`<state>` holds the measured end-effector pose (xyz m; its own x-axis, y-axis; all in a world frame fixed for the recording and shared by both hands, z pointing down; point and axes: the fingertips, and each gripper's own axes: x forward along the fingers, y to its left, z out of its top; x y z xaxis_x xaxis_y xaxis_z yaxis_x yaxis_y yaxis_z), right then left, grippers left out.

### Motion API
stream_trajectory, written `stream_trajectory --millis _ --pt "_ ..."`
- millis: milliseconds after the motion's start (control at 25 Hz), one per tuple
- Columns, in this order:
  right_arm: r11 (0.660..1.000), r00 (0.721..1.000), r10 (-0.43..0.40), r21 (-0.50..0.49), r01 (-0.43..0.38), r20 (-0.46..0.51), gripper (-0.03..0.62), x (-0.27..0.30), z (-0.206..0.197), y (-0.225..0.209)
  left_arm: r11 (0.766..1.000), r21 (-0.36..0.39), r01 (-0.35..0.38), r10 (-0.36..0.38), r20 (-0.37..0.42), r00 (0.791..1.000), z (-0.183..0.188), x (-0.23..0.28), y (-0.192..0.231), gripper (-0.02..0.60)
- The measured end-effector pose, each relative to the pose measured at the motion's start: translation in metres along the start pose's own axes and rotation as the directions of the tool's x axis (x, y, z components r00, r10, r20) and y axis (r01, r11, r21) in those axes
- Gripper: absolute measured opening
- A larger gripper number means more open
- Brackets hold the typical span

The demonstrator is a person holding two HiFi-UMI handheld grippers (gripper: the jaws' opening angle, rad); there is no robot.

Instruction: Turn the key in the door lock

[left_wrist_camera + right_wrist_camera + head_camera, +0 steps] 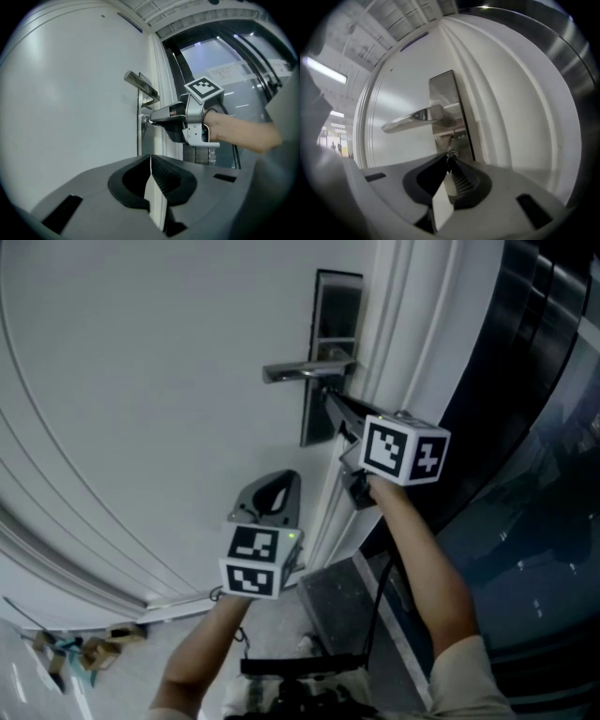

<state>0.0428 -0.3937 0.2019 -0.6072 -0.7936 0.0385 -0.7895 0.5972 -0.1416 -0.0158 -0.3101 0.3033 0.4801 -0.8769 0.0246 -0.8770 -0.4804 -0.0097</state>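
Two tools: a hand-held gripper is carried in each hand, and both are pointed at a white door (141, 381).
Right side: the right hand-held gripper (328, 397) is held level with its tips at the lock plate (336, 315), just under the door handle (305, 371); its marker cube is turned toward the head camera.
Right jaws: they are seen pressed together on the key (453, 153), which is pinched at their very tips.
Key: it is lodged in the lock plate below the door handle, close to the door's edge by the door frame (394, 324); only a small metal end is seen, and its turn cannot be told.
Left side: the left hand-held gripper (277, 491) is held lower than the lock, near the door's face and well apart from the key.
Left jaws: they are closed against each other with nothing between them.
Left gripper view: the right hand-held gripper is seen from the side, its tips on the key at the plate.
Arms: a bare right forearm (422, 559) is stretched up to the lock; the left forearm (202, 652) is held low.
Beside the door: dark glass (534, 427) is seen to the right of the frame.
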Motion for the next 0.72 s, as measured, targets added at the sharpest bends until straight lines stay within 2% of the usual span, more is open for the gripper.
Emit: stream_trajectory --millis 40,120,200,320,440,560,720 --pt "0.996 1.0 0.023 0.086 -0.024 0.014 0.035 -0.0003 0.0003 -0.001 1.0 0.0 0.0 0.0 0.0 1.0 -0.0002 -0.0001 0.0 0.02" --pt "0.967 0.997 0.06 0.245 -0.069 0.046 0.04 -0.0005 0.0002 -0.0031 1.0 -0.001 0.0 0.0 0.0 1.0 0.0 -0.0006 0.0 0.02" --pt "0.923 0.993 0.085 0.371 -0.108 0.078 0.043 -0.0002 0.0002 -0.0047 1.0 -0.001 0.0 0.0 0.002 1.0 0.0011 -0.001 0.0001 0.02" --pt "0.854 0.988 0.102 0.499 -0.148 0.117 0.044 -0.0006 -0.001 -0.0063 1.0 0.002 0.0 0.0 0.004 1.0 0.0019 -0.0021 -0.0005 0.02" --pt "0.765 0.981 0.111 0.617 -0.185 0.157 0.048 -0.0024 -0.0038 -0.0065 1.0 0.004 0.001 -0.001 0.006 1.0 0.0016 -0.0048 -0.0015 0.02" --pt "0.648 0.97 0.125 0.723 -0.239 0.209 0.049 -0.0024 -0.0044 -0.0068 1.0 0.003 0.0 0.0 0.007 1.0 0.0018 -0.0061 -0.0014 0.02" --pt "0.426 0.945 0.129 0.844 -0.326 0.3 0.052 -0.0018 -0.0062 -0.01 1.0 0.004 0.0 0.0 0.01 1.0 0.0039 -0.0047 -0.0016 0.02"
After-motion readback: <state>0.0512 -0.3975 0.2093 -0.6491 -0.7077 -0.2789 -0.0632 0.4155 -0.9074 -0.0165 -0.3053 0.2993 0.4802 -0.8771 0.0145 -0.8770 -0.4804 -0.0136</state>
